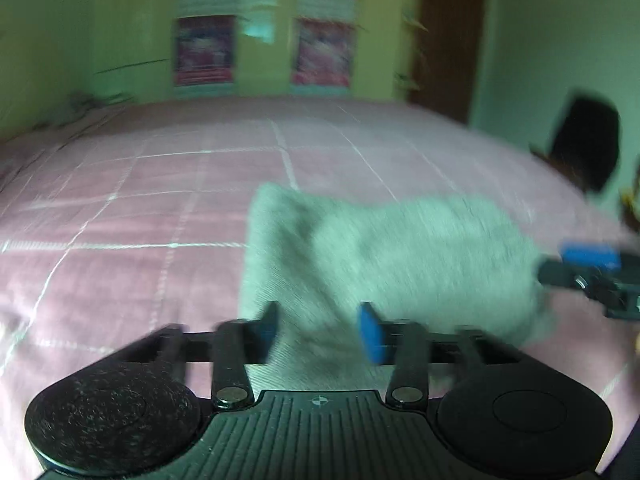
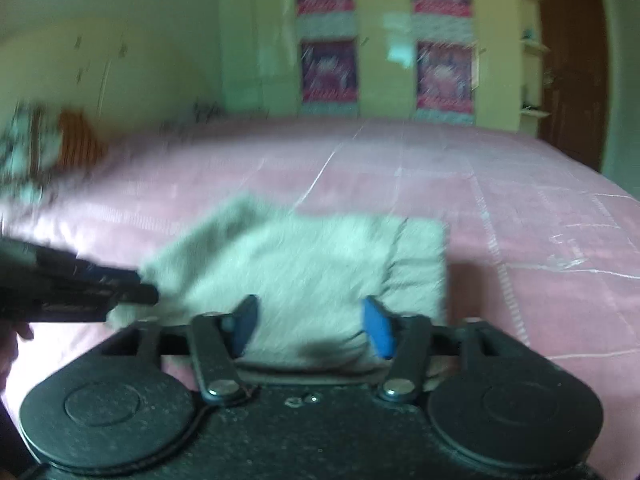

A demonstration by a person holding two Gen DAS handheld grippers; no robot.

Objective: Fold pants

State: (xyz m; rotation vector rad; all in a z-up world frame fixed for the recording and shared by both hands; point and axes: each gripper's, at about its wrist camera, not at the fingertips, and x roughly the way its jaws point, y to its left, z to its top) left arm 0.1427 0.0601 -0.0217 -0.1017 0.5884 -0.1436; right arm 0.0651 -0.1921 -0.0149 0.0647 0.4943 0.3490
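The pale grey-green folded pants [image 1: 384,264] lie as a compact bundle on the bed's pink checked bedspread [image 1: 140,200]. The left hand-held gripper [image 1: 320,328] and right hand-held gripper [image 2: 312,326] stand over its near edge, jaws parted, pads clear of the cloth.

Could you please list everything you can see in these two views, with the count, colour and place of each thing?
pants: one, light grey, folded into a compact bundle on the bed, just ahead of both grippers.
bed cover: one, pink with thin white lines, under the pants.
wardrobe: one, pale yellow-green with four red patterned panels, behind the bed.
door: one, dark brown, at the far right.
dark object: one, black, beside the bed on the right; too blurred to identify.
left gripper: one, black with blue pads, jaws apart, nothing pinched.
right gripper: one, black with blue pads, jaws apart, nothing pinched.
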